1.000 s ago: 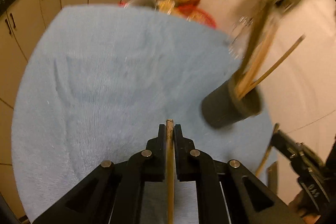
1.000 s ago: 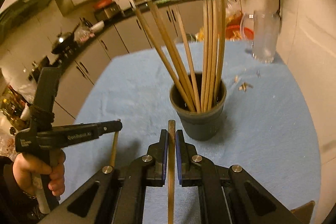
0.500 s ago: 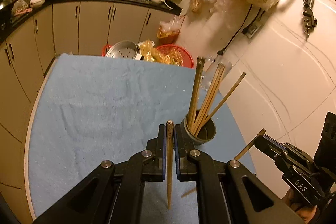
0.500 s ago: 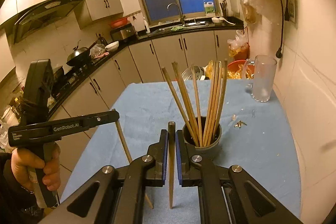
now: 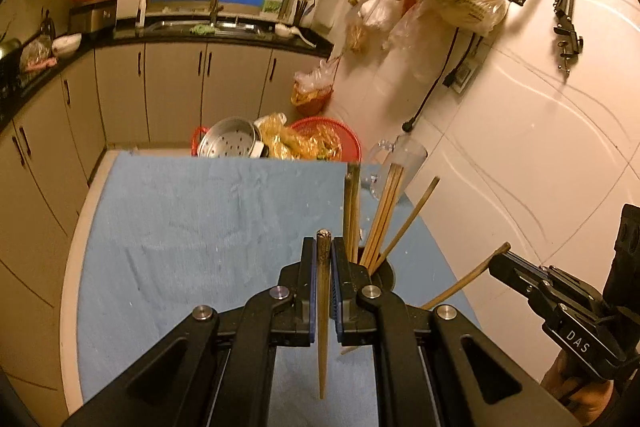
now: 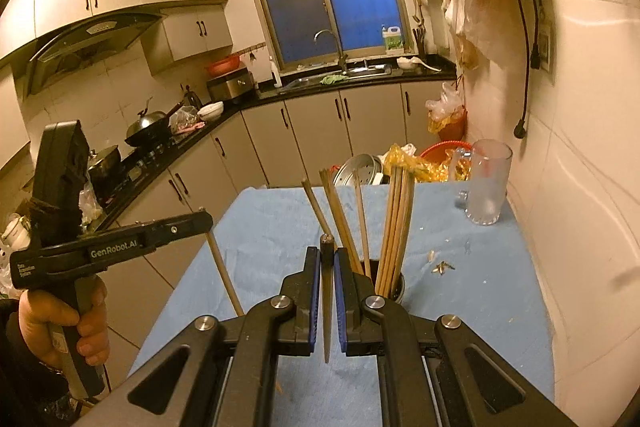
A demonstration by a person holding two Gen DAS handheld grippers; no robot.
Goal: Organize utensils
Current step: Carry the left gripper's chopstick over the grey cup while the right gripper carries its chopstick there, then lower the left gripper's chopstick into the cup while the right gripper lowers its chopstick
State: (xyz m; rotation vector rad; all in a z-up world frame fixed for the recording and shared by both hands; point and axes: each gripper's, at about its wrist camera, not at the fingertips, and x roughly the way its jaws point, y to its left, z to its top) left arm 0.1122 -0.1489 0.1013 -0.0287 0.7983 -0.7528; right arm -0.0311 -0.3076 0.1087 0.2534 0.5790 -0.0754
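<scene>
**Two chopsticks aloft, one crowded cup**

On the table (image 6: pixel 480 287), near its right edge, the cup (image 6: pixel 394 287) bristles with chopsticks (image 6: pixel 394 223); I risk knocking it over. Left gripper (image 5: pixel 322 291) and right gripper (image 6: pixel 328 291) jaws each pinch one chopstick (image 5: pixel 322 327), which may slip.

R tongs (image 6: pixel 328 291) grip chopstick (image 6: pixel 327 311) above cup (image 6: pixel 396 287).

Left gripper (image 5: pixel 323 263): jaws closed on a chopstick (image 5: pixel 322 311), held above the table. Right gripper (image 6: pixel 328 267): jaws closed on a second chopstick (image 6: pixel 327 303), level alongside, fingers pointing forward.
</scene>
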